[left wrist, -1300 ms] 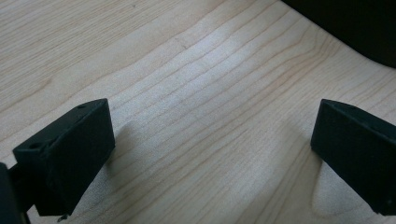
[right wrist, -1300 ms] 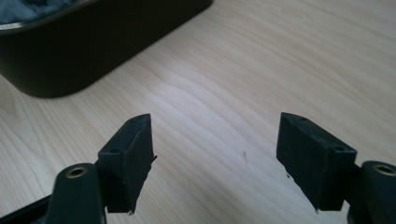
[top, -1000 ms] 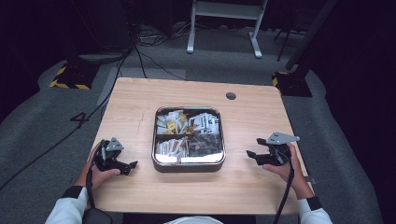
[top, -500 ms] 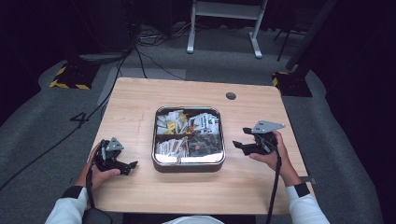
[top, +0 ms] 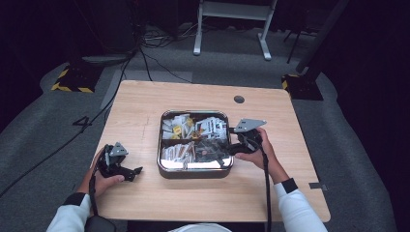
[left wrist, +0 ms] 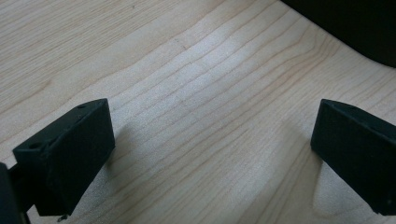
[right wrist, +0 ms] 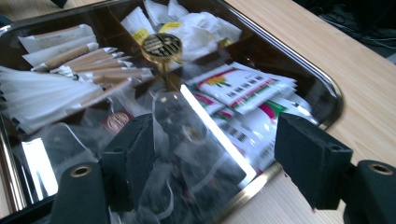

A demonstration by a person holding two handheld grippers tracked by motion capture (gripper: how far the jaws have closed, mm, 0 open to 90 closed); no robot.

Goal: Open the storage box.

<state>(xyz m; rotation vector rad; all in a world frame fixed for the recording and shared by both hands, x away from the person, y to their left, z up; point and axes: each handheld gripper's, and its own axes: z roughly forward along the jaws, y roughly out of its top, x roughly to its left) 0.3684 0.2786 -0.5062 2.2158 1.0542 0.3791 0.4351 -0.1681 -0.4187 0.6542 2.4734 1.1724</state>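
Observation:
A shiny square metal tray (top: 195, 174) sits mid-table, split into four compartments. In the right gripper view it holds white sachets (right wrist: 196, 21), paper stick packets (right wrist: 70, 60), printed packets (right wrist: 238, 86) and clear bags (right wrist: 187, 154) around a round gold knob (right wrist: 162, 45). My right gripper (top: 233, 141) is at the tray's right edge, open (right wrist: 219, 140), jaws spread above the clear bags and printed packets with nothing between them. My left gripper (top: 131, 171) rests left of the tray, open (left wrist: 212, 135) over bare wood.
The light wooden table (top: 145, 106) has a small dark cable hole (top: 239, 99) at the back right. Grey carpet, floor cables and a white metal stand (top: 232, 19) lie beyond the far edge.
My right gripper has moved left from the table's right side up to the tray's right edge. The left gripper has stayed in place.

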